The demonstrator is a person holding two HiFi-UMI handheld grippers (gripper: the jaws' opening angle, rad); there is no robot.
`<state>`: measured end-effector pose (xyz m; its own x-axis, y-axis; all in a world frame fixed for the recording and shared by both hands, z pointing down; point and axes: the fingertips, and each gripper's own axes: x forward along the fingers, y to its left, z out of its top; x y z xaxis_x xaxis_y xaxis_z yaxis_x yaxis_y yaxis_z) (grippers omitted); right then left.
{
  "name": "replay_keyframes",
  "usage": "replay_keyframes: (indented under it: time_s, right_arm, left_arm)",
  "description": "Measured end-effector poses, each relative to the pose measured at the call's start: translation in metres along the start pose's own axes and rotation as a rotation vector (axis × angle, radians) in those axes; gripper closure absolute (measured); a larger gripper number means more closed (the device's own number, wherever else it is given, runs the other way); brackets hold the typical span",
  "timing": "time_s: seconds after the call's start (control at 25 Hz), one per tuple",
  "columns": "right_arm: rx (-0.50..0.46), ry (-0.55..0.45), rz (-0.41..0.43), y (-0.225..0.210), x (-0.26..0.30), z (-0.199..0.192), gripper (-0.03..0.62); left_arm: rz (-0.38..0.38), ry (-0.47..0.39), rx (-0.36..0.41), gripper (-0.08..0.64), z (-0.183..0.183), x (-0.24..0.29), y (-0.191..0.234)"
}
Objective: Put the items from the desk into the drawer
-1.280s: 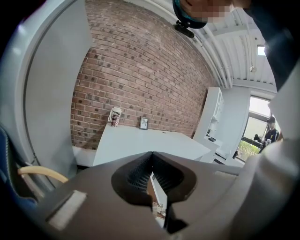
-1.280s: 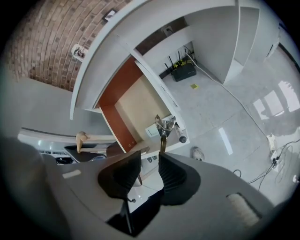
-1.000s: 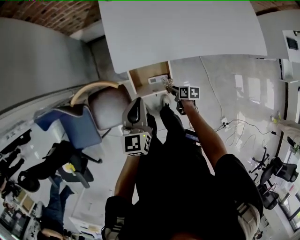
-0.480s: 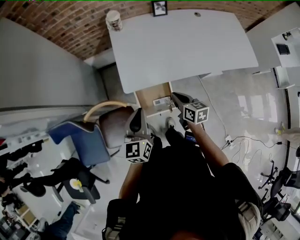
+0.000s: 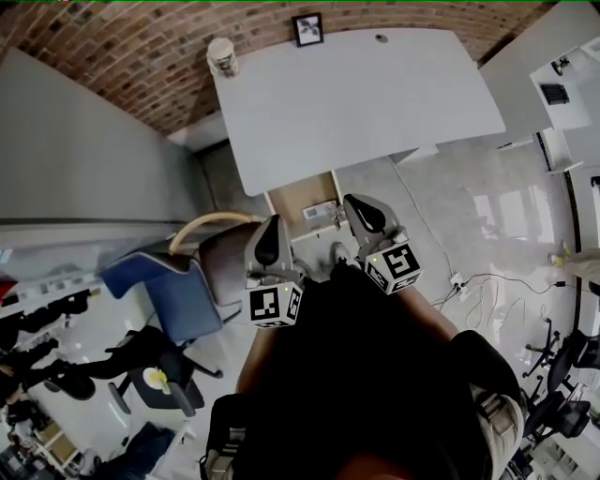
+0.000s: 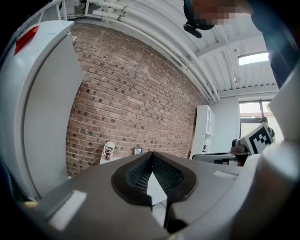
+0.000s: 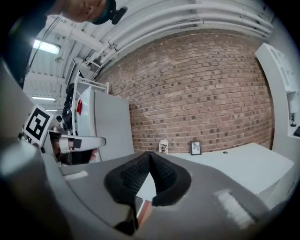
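Observation:
A white desk (image 5: 356, 94) stands against the brick wall. A paper cup (image 5: 222, 56) and a small picture frame (image 5: 307, 28) are on its far edge. Under its near side a wooden drawer (image 5: 292, 195) is pulled out with a white item (image 5: 316, 212) lying in it. My left gripper (image 5: 269, 242) hangs shut and empty beside the drawer. My right gripper (image 5: 361, 214) is over the drawer's right edge, jaws closed on nothing. Both gripper views look level across the desk. The left gripper (image 6: 151, 157) faces the cup (image 6: 108, 151). The right gripper (image 7: 150, 157) faces the cup (image 7: 163, 146) and frame (image 7: 196, 148).
A chair with a curved wooden back (image 5: 211, 225) and a blue chair (image 5: 173, 286) stand left of the drawer. A tall grey cabinet (image 5: 84, 141) rises at left. Cables (image 5: 469, 272) lie on the floor at right, and another white desk (image 5: 553, 66) is at the far right.
The right gripper was down at the open drawer with a small item at its tips; it has come up and back, empty and shut. The left gripper rose. Cup and frame came into view.

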<state>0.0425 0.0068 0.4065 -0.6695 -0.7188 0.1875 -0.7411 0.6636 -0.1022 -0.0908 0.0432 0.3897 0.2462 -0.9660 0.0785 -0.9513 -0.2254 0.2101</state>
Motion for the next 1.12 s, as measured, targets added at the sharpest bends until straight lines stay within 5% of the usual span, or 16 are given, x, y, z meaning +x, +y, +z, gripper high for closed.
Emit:
replay_keyframes:
  time_s: [1.12]
  right_arm:
    - [0.048, 0.007, 0.018, -0.004, -0.003, 0.006, 0.589]
  left_arm:
    - [-0.003, -0.006, 0.006, 0.540, 0.004, -0.002, -0.001]
